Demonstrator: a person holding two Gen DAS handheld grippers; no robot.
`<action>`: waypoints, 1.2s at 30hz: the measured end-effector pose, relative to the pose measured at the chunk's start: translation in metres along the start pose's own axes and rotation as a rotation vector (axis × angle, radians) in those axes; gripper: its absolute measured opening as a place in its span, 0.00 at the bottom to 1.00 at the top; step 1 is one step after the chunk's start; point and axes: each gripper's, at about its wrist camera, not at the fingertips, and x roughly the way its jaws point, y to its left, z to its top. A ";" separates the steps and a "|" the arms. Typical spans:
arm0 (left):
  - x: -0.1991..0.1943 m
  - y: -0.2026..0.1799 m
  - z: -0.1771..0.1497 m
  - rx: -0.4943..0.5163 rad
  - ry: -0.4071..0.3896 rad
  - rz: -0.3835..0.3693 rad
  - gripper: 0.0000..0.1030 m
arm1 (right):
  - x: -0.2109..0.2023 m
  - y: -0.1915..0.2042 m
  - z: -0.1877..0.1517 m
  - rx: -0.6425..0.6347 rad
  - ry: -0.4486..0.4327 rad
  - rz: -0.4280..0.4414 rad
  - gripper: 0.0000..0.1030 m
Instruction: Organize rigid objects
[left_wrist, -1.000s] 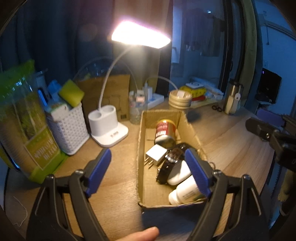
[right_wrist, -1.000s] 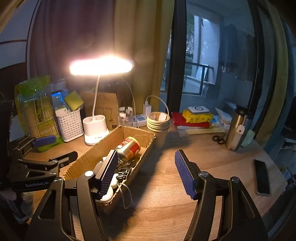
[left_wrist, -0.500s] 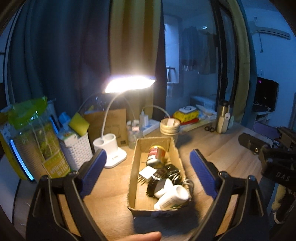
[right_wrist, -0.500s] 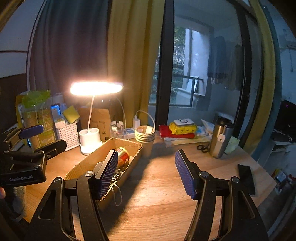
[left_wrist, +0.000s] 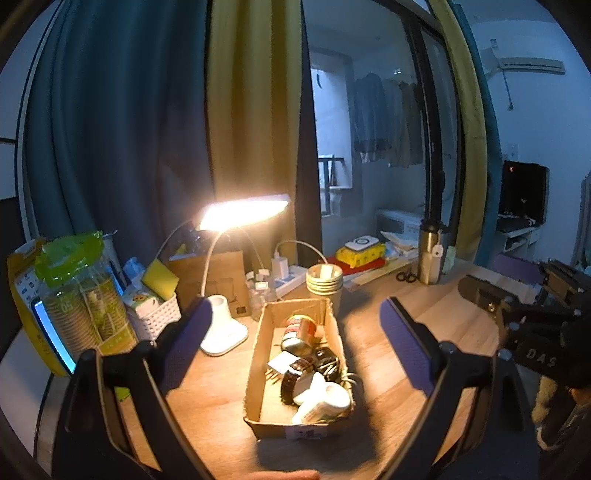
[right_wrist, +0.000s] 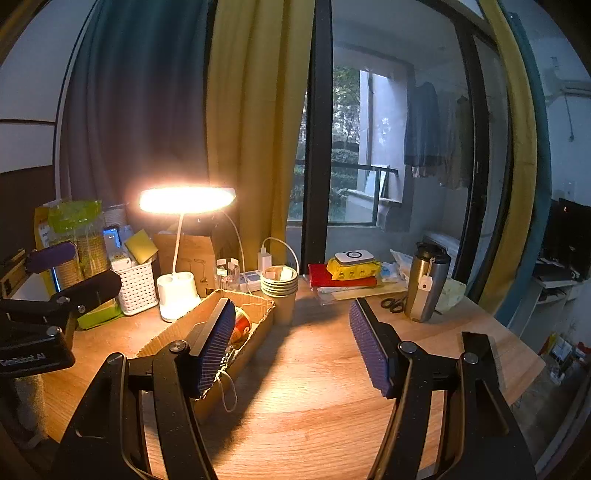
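Cardboard box (left_wrist: 258, 354), long and open-topped, lies on the wooden counter (right_wrist: 314, 387) beneath a lit desk lamp (left_wrist: 242, 214). Paper cups (left_wrist: 325, 280) stand just behind it, a white basket (left_wrist: 155, 321) near its left. Inside: red can (left_wrist: 301, 328), white bottle (left_wrist: 325, 402), dark watch (left_wrist: 291, 376), white charger (left_wrist: 282, 363). Left gripper (left_wrist: 295, 343), jaws just widened fully, and right gripper (right_wrist: 291, 347), half spread, hold nothing.

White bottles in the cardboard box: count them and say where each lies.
2. One white bottle lies on its side at the near end of the cardboard box; a second white bottle lies just behind it, against the watch. Others may be hidden underneath.
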 end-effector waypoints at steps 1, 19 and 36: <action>-0.001 -0.001 0.000 -0.001 -0.004 -0.001 0.91 | 0.000 0.000 0.000 0.000 0.000 0.000 0.66; -0.004 -0.001 0.000 0.000 -0.019 0.008 0.91 | 0.002 0.000 -0.003 -0.007 0.006 0.006 0.66; -0.005 -0.003 -0.002 0.000 -0.018 0.007 0.91 | 0.002 0.000 -0.003 -0.007 0.007 0.007 0.66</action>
